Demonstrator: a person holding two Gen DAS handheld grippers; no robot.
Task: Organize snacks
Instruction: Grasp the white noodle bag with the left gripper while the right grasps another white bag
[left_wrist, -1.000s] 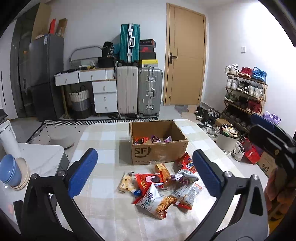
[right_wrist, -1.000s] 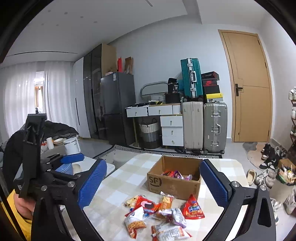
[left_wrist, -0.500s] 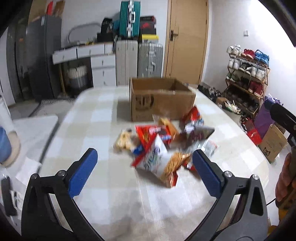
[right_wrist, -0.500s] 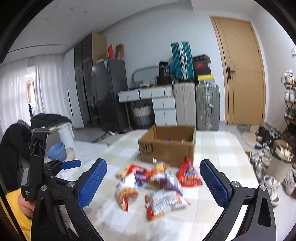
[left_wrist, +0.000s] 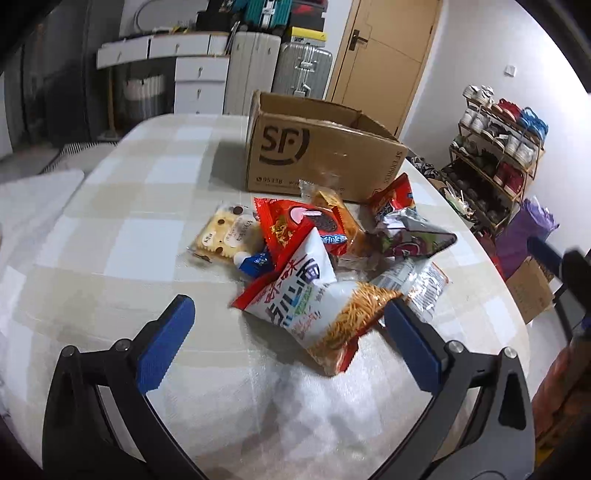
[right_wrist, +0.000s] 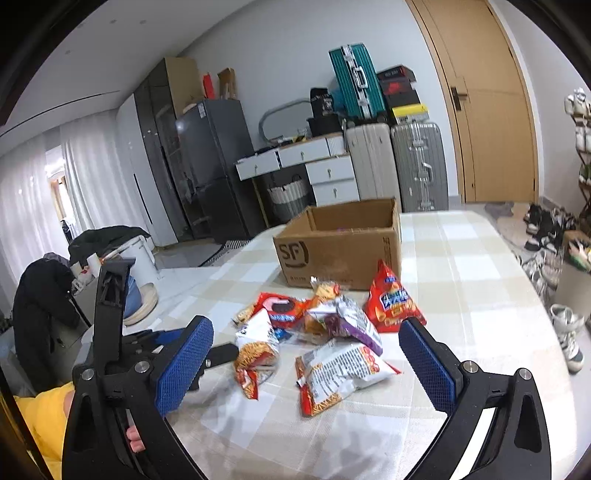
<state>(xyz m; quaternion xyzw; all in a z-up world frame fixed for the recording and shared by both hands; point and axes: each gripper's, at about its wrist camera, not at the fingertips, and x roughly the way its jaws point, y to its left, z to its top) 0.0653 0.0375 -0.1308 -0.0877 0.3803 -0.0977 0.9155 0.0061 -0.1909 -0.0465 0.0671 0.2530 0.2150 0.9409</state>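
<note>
A pile of snack packets lies on the checked tablecloth in front of an open cardboard box (left_wrist: 317, 155) (right_wrist: 343, 247) marked SF. Nearest my left gripper (left_wrist: 286, 341) is a white and red bag of fried sticks (left_wrist: 317, 302) (right_wrist: 256, 350); the gripper is open, low over the table, with the bag's near end between its blue pads. Behind it lie a red cookie packet (left_wrist: 303, 225) (right_wrist: 282, 306), a cracker pack (left_wrist: 225, 236) and a purple bag (left_wrist: 410, 240). My right gripper (right_wrist: 304, 363) is open and empty, just before a white and red bag (right_wrist: 341, 369). A red bag (right_wrist: 391, 299) leans near the box.
The table's rounded edge (left_wrist: 517, 295) drops off on the right toward a shoe rack (left_wrist: 495, 155) and a box on the floor. Suitcases (right_wrist: 395, 162), white drawers and a dark fridge (right_wrist: 214, 166) stand at the back wall. A person's yellow sleeve (right_wrist: 44, 417) shows at lower left.
Both grippers have dropped and moved forward toward the snack pile, which now looks much closer and larger. Both stay open. No snack has moved.
</note>
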